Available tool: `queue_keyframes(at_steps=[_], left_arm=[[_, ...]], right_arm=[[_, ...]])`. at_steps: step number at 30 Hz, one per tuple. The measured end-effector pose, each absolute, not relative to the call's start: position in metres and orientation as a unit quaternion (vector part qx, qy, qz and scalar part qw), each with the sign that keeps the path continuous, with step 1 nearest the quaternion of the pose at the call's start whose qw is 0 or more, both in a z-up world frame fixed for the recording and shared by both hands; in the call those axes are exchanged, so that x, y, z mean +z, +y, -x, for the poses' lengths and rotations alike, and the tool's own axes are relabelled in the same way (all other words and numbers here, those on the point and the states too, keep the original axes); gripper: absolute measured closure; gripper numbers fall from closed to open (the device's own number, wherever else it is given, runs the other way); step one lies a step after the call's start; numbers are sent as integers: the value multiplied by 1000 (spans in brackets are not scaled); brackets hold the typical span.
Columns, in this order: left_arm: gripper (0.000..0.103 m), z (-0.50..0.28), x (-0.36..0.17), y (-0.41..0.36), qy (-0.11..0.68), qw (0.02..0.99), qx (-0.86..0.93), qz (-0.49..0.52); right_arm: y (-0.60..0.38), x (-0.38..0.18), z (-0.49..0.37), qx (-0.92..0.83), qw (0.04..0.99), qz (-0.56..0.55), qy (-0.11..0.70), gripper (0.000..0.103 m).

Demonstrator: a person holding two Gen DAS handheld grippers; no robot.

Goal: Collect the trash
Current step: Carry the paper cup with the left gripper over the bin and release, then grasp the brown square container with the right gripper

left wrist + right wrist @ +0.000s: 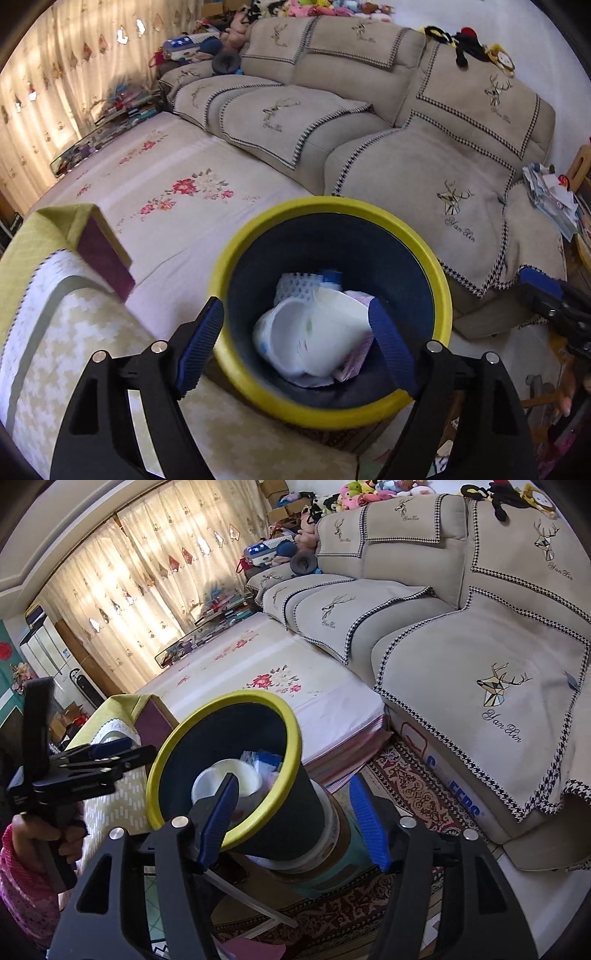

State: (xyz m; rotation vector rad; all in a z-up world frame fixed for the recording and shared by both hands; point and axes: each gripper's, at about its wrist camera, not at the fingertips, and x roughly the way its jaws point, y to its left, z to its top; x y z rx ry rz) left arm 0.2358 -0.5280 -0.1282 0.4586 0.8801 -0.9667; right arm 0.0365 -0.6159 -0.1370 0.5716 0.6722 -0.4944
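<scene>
A dark blue trash bin with a yellow rim (332, 201) (225, 698) stands between a table and a sofa. Inside it lie a white paper cup (314, 332) (225, 775), a white mesh wrapper (295, 286) and a pink wrapper (354, 362). My left gripper (295, 347) hangs open right over the bin's mouth, with nothing between its blue pads. My right gripper (293, 819) is open too, beside the bin on the sofa side; the bin's wall shows between its fingers, but the pads do not press on it. At the left of the right wrist view, a hand in a pink sleeve holds the left gripper (110, 753).
The bin rests on a teal and brown cylinder (332, 860) over a patterned rug (417, 797). A table with a yellow-green cloth (55, 229) carries a purple book (107, 258). Behind lie a floral pad (184, 188) and a beige sofa (424, 177) with papers (550, 195).
</scene>
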Motion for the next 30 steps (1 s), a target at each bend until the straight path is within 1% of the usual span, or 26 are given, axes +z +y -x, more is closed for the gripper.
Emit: queue_keyframes(at_steps=[5, 11, 19, 24, 30], left_arm=[[17, -243, -102, -466, 398, 791, -435, -162], [15, -253, -83, -350, 384, 830, -391, -100], [13, -267, -82, -183, 345, 897, -271, -52], [13, -284, -87, -70, 324, 931, -166, -15], [13, -290, -92, 22, 317, 944, -86, 16]], right_arm=[[-603, -138, -52, -217, 879, -267, 332, 43], [-565, -140, -91, -168, 887, -242, 355, 42], [-491, -135, -165, -83, 898, -199, 383, 42], [-424, -118, -216, -22, 909, -152, 388, 42], [-344, -96, -276, 43, 916, -96, 388, 42]])
